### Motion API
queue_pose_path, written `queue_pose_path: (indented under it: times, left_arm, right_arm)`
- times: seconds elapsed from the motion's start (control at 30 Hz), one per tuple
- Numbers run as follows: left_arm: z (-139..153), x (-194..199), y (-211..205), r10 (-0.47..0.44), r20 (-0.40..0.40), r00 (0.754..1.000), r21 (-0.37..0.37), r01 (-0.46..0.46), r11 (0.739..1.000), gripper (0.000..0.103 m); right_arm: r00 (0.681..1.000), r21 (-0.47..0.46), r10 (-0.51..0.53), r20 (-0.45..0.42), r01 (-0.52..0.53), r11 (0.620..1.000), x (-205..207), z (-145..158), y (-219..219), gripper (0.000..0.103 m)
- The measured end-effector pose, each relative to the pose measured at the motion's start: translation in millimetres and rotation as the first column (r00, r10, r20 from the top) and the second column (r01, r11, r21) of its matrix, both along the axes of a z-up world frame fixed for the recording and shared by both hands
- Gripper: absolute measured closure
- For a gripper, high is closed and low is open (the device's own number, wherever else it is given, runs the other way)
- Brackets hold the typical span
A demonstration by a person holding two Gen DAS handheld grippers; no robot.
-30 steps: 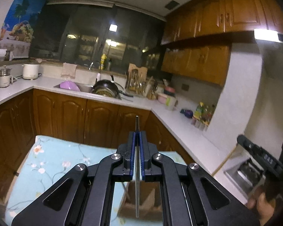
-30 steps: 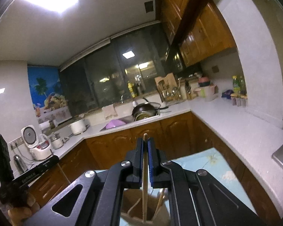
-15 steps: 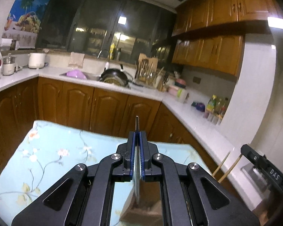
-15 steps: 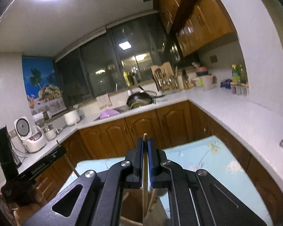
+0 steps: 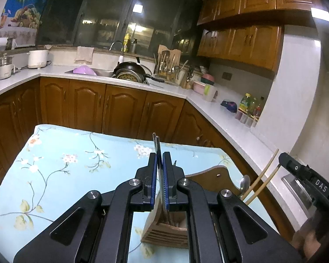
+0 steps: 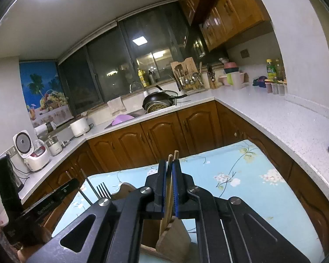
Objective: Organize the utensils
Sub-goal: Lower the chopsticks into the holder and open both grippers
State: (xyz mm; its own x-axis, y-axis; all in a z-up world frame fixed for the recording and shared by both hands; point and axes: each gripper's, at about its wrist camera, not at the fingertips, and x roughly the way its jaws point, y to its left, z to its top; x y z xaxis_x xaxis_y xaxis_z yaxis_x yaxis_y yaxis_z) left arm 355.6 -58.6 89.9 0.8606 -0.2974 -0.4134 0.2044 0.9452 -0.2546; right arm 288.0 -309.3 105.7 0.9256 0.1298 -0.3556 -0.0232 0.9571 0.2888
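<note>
My left gripper (image 5: pixel 159 166) holds two thin metal chopsticks (image 5: pixel 157 144) between jaws that have parted a little; their lower ends reach into the wooden utensil holder (image 5: pixel 171 225) below. My right gripper (image 6: pixel 168 175) holds two wooden chopsticks (image 6: pixel 172 156) in slightly parted jaws, their lower ends in the same holder (image 6: pixel 173 239). In the left wrist view the wooden chopsticks (image 5: pixel 265 175) and a spoon (image 5: pixel 244 180) stick up from the holder beside the right gripper (image 5: pixel 304 175). In the right wrist view a fork (image 6: pixel 103 189) and the metal chopsticks (image 6: pixel 87 183) stand by the left gripper (image 6: pixel 54 197).
The holder stands on a table with a light blue floral cloth (image 5: pixel 65 164). Wooden cabinets (image 5: pixel 87 105) and a white counter (image 5: pixel 219 114) run around it. A sink with pans (image 5: pixel 129 70), a rice cooker (image 6: pixel 30 151) and bottles (image 5: pixel 250 107) sit on the counter.
Both grippers have tilted down over the holder, lowering their chopsticks into it. Both pairs of jaws have parted slightly and the chopsticks now lean between them.
</note>
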Motion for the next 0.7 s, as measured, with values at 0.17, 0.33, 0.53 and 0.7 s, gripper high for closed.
queue_pose_path:
  times: [0.17,0.33,0.53,0.7]
  left_arm:
    - [-2,4,3,-0.003,-0.024,1.0,-0.001,0.003,1.0,0.097]
    - [1,-3,9,-0.014,-0.044,0.999,-0.017,0.013,1.0,0.085]
    - [6,-31,29,0.032,-0.037,0.999,-0.031,-0.033,0.999,0.038]
    - [-5,-63,53,0.081,-0.069,0.994,-0.033,-0.084,0.996,0.021]
  right_arm:
    - [1.0,0.004,0.002,-0.004,-0.002,1.0,1,1,-1,0.094]
    - [1.0,0.044,0.012,-0.024,-0.01,0.999,-2,-6,1,0.079]
    - [1.0,0.103,0.012,0.013,-0.013,0.995,-24,-4,-6,0.036]
    - [1.0,0.126,0.012,0.028,-0.016,0.992,-52,-9,-8,0.012]
